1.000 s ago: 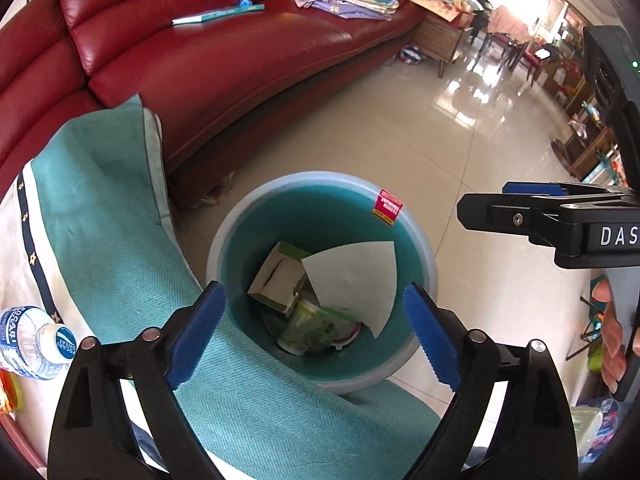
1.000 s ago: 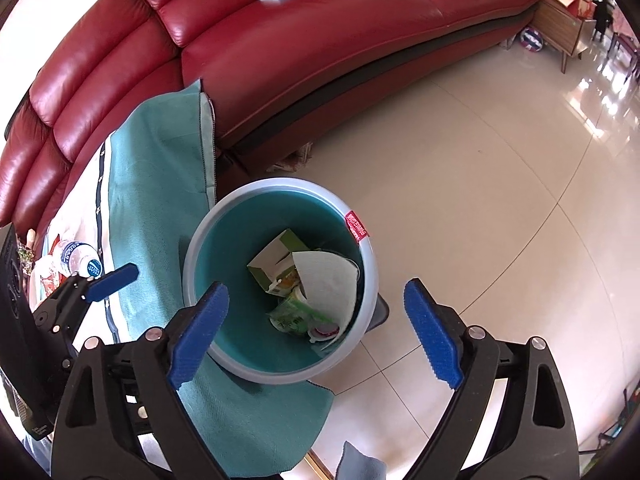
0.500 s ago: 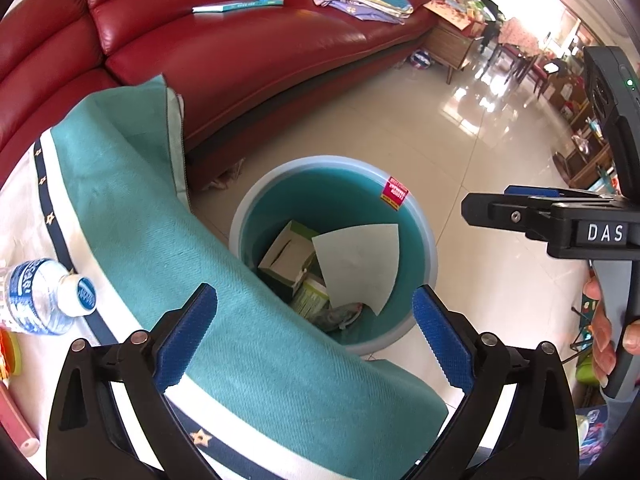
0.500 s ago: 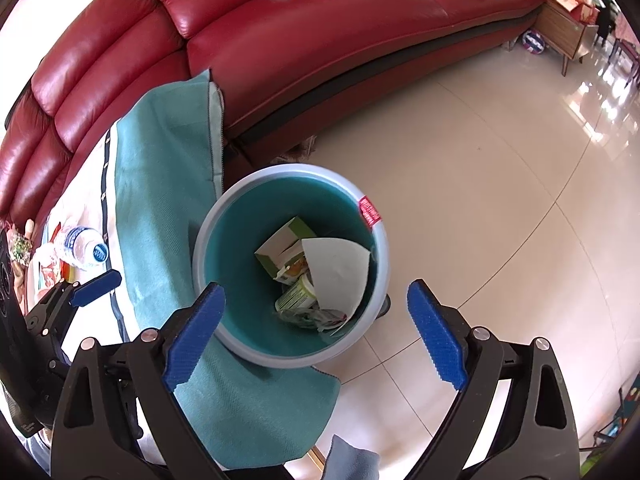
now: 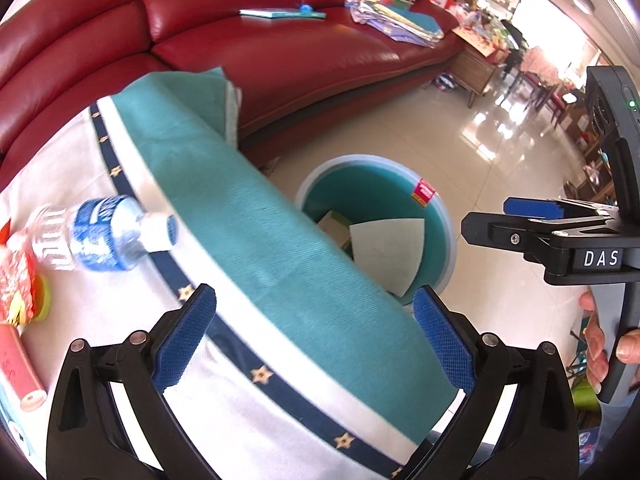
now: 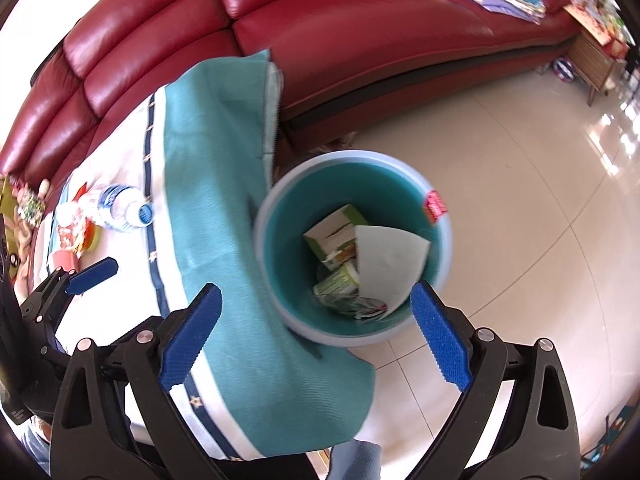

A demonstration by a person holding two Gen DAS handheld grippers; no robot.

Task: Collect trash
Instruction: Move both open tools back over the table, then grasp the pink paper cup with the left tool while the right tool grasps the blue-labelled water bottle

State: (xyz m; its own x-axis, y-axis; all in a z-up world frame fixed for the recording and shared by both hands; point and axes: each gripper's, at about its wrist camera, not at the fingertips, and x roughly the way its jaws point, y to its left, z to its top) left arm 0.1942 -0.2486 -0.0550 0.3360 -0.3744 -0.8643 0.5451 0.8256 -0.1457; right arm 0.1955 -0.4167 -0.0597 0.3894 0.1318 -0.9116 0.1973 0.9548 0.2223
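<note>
Currently, the left gripper [image 5: 314, 338] and right gripper [image 6: 316, 334] both have jaws spread wide, having just been opening, with nothing between them. The teal wastebasket [image 6: 402, 330] stands on the tiled floor [image 6: 520, 184] beside the cloth-covered table [image 5: 120, 312] and holds cartons and a paper sheet [image 6: 386, 262] (trash already inside). A water bottle [image 5: 96, 236] lies on the table.

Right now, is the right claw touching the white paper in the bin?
Apart. The right wrist view shows the right claw open and empty, above the bin; the white paper lies inside.
</note>
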